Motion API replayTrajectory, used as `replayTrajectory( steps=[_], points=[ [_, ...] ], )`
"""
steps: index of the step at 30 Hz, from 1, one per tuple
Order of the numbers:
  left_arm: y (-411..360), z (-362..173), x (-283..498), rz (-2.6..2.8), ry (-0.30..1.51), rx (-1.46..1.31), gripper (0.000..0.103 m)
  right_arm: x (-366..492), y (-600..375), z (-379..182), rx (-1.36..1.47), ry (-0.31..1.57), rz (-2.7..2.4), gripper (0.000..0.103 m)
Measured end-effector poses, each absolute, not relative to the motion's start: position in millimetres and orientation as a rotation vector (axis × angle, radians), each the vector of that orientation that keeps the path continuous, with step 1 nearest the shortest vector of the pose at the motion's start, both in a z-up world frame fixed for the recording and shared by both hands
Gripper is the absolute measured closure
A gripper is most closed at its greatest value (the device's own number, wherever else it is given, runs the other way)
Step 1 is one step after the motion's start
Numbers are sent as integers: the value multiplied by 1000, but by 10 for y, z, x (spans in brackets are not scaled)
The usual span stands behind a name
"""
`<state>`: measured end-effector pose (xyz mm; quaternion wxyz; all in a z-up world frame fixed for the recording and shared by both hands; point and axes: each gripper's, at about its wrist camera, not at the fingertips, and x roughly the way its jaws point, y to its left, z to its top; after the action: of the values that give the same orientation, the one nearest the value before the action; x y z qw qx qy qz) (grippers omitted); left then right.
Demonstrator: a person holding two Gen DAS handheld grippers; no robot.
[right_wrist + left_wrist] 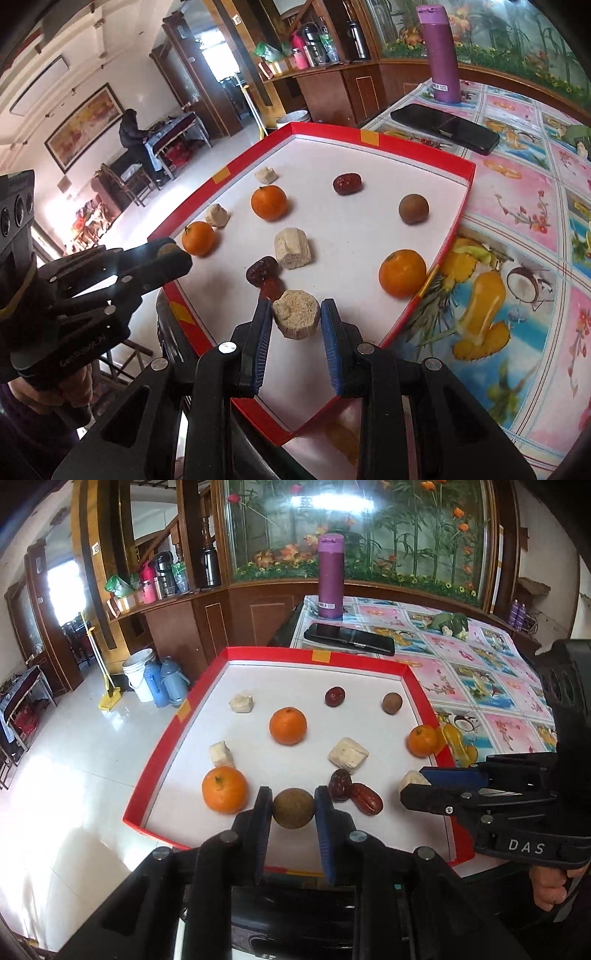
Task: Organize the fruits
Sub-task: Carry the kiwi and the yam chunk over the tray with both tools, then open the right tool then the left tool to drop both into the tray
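Across the red-rimmed tray (424, 686): my two grippers work the near edge, fruit and pale chunks spread over the white floor.

Left gripper (293, 808): I have its blue pads pressed to both sides of a brown round fruit (293, 808); it is clamped at the tray's near edge.

Brown round fruit, look: dull tan-brown, finely speckled, near spherical, so I can name no long axis.

Right gripper (295, 319): closed on a pale chunk (295, 318), one pad on each flank, at the near right corner of the tray.

Pale chunk, look: beige, crumbly, porous top, stubby; its broad face tilts up toward my camera.

Red dates (354, 792): two, wrinkled, dark red, touching; the nearer one's long axis runs obliquely toward the near right, just right of the left gripper.

Oranges: one (224, 789) just left of the left gripper, one (288, 725) mid-tray, one (422, 741) against the right rim; stem ends face up.

Far row: a single red date (335, 696) and a second brown fruit (392, 703), well apart.

Other chunks: three (348, 755), scattered between the oranges.

Tablecloth (517, 206): floral; a purple flask (331, 576) stands upright beyond a dark phone (349, 638) lying flat.
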<state>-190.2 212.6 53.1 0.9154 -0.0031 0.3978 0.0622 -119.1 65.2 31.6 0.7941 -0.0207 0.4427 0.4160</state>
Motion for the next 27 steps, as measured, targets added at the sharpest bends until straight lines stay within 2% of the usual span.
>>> replayTrajectory(
  steps=[12,22,24,25,27],
  points=[
    [2138,284,-1726,135,921,-14,77,-1228,732,243,-103,955,847,77],
    [2124,247,-1702,173,929,-9,77,-1214,790,216,-143,928,864,76],
    [2117,248,-1720,183,930,-14,75,-1210,767,225,-127,932,884,75],
    [2109,255,-1727,189,930,-10,75,-1213,746,237,-113,932,892,71],
    [2092,289,-1761,204,915,1,66,-1224,724,265,-101,928,898,67]
  ],
)
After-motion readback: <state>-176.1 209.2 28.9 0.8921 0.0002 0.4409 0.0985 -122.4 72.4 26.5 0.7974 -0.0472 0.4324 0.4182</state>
